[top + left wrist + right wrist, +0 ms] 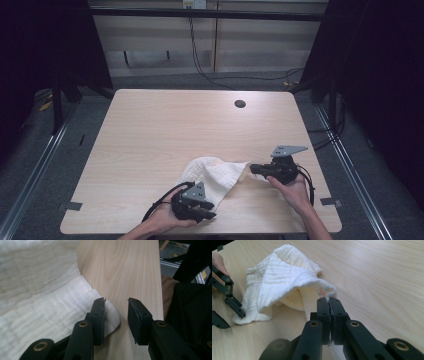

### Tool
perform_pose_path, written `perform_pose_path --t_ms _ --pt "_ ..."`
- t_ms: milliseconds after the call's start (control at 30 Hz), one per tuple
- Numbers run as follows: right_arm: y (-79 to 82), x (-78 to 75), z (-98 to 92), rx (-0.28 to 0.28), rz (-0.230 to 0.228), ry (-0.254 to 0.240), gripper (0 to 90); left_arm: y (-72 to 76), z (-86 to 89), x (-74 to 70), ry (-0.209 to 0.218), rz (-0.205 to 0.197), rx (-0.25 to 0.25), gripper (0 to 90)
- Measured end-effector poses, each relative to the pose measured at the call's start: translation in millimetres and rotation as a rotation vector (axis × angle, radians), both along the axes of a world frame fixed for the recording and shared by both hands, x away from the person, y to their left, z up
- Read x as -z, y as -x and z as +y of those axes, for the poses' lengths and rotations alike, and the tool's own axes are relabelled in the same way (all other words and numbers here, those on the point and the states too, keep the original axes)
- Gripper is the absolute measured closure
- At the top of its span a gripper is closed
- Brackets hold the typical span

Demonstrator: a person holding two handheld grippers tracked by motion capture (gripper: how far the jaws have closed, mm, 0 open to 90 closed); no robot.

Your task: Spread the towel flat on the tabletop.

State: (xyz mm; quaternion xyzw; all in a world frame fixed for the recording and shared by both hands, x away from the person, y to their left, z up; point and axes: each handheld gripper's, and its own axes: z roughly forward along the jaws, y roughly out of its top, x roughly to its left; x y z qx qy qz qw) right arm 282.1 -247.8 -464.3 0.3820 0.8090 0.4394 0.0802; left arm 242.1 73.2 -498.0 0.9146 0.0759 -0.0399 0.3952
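Right tongs (pixel 329 305) pinch the white cloth (pixel 279 280) (corner lifted).

The tabletop (pixel 165 125) lies bare from nine through twelve to three o'clock of the white cloth (pixel 212 175), broken by one small cable hole (pixel 240 104) (far, toward one o'clock). At the near edge, both hands flank the cloth, crowding the approach from six o'clock.
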Motion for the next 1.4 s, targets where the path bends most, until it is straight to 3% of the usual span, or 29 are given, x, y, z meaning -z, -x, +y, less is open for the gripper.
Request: perform_pose_path --t_ms 33,167,300,400,433,500,567,633,667,833,1000,1033,1133,1233,1400 --pt "-0.1 0.1 -0.2 0.002 0.001 -0.001 87.6 0.0 0.3 0.0 -0.003 -0.008 0.001 71.5" --pt "0.3 -0.7 -2.3 0.007 -0.002 -0.007 87.6 1.1 5.0 -1.9 -0.026 -0.012 -0.002 85.6" --pt "0.4 -1.9 -4.2 0.008 -0.004 -0.026 87.6 -1.2 7.1 -3.2 -0.02 0.008 -0.009 87.2" --pt "1.7 -4.7 -5.1 0.009 -0.015 -0.044 87.6 -8.1 13.4 -10.8 0.031 0.034 -0.033 87.3" --pt "4.0 -8.6 -4.5 0.001 -0.025 -0.071 87.7 -10.1 15.8 -14.0 0.059 0.049 -0.046 87.4" --pt "4.9 -10.8 -3.8 -0.001 -0.032 -0.076 87.7 -14.8 22.9 -21.4 0.112 0.056 -0.08 87.5" --pt "5.7 -15.6 -2.8 -0.006 -0.044 -0.091 87.9 -17.8 29.9 -28.5 0.136 0.042 -0.104 87.5" --pt "6.1 -20.9 -3.0 -0.01 -0.05 -0.111 88.0 -23.7 44.4 -40.5 0.193 0.034 -0.143 87.5" --pt "6.1 -22.2 -3.0 -0.01 -0.049 -0.118 88.0 -23.7 44.4 -40.5 0.193 0.034 -0.143 87.5" --pt "5.5 -35.5 -1.4 -0.021 -0.066 -0.134 88.1 -35.6 71.0 -57.9 0.26 0.009 -0.244 87.5" --pt "4.4 -49.5 -0.5 -0.028 -0.098 -0.164 88.1 -42.1 82.6 -73.2 0.314 -0.017 -0.275 87.5" --pt "3.5 -56.6 -1.3 -0.035 -0.116 -0.194 88.1 -44.1 85.1 -78.0 0.325 -0.027 -0.286 87.5" --pt "1.7 -65.1 -1.6 -0.035 -0.13 -0.187 88.2 -52.3 93.8 -92.4 0.371 -0.044 -0.319 87.6" --pt "-1.9 -84.2 -5.7 -0.031 -0.16 -0.195 88.2 -58.2 101.8 -106.4 0.381 -0.08 -0.342 87.6" --pt "-3.5 -100.4 -5.2 -0.03 -0.176 -0.169 88.3 -71.1 116.3 -115.0 0.393 -0.08 -0.381 87.6"
